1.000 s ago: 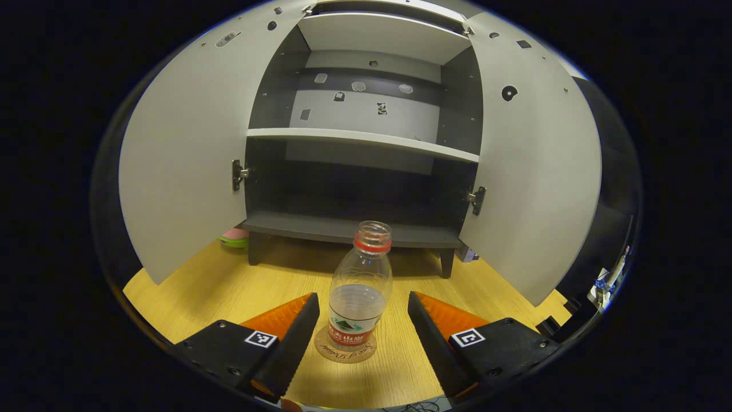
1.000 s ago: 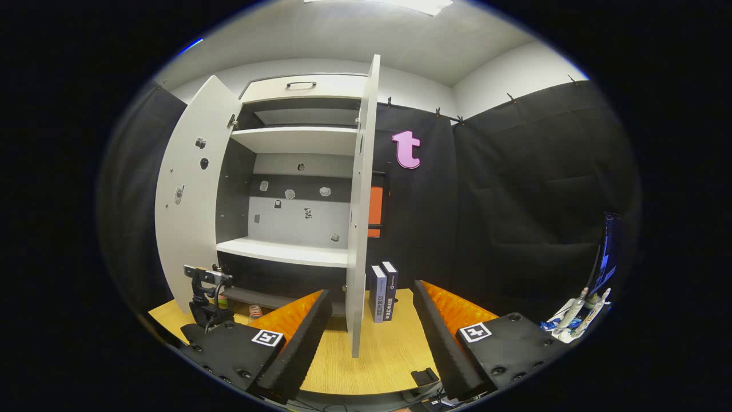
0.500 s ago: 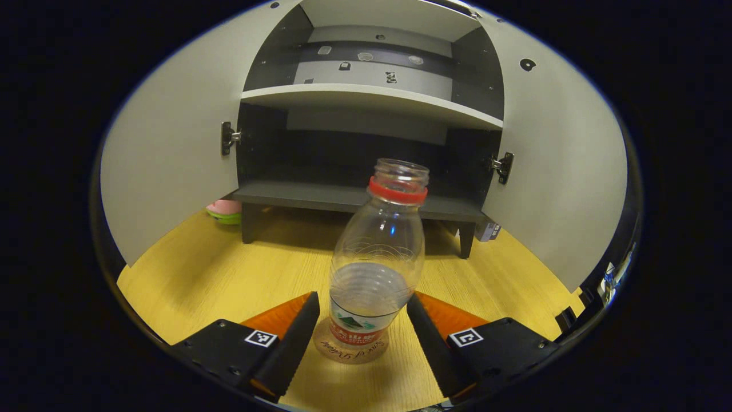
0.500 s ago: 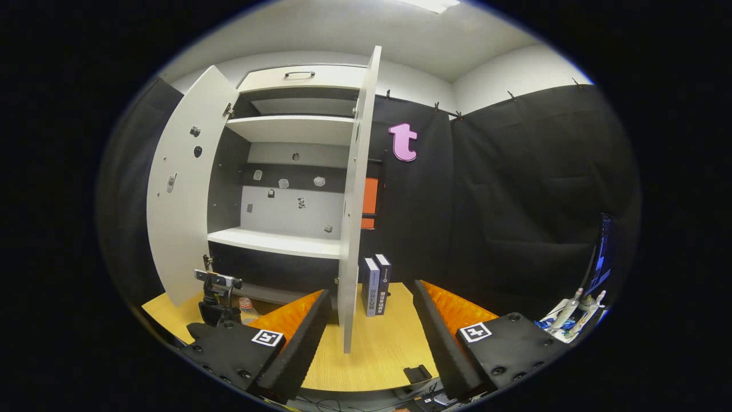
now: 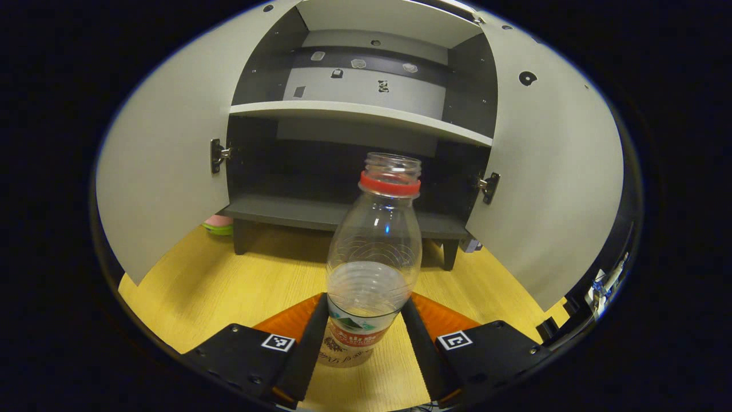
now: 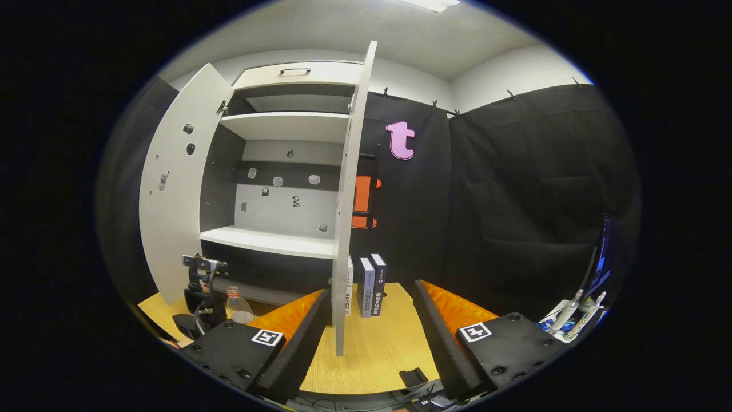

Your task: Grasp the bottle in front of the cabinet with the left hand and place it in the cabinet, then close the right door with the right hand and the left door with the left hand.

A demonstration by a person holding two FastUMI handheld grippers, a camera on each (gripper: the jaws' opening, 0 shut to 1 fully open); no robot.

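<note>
Two doors hang open, so everything after the grasp is left. Left gripper view: the left gripper [image 5: 361, 332] has narrowed its fingers from wide apart to pressing both sides of the bottle [image 5: 372, 269], upright on the worktop [image 5: 229, 286] before the cabinet [image 5: 343, 212]. Right gripper view: the right gripper [image 6: 372, 326] idles, fingers wide, the right door [image 6: 346, 217] edge between them; the bottle [image 6: 235, 309] sits lower left.
</note>
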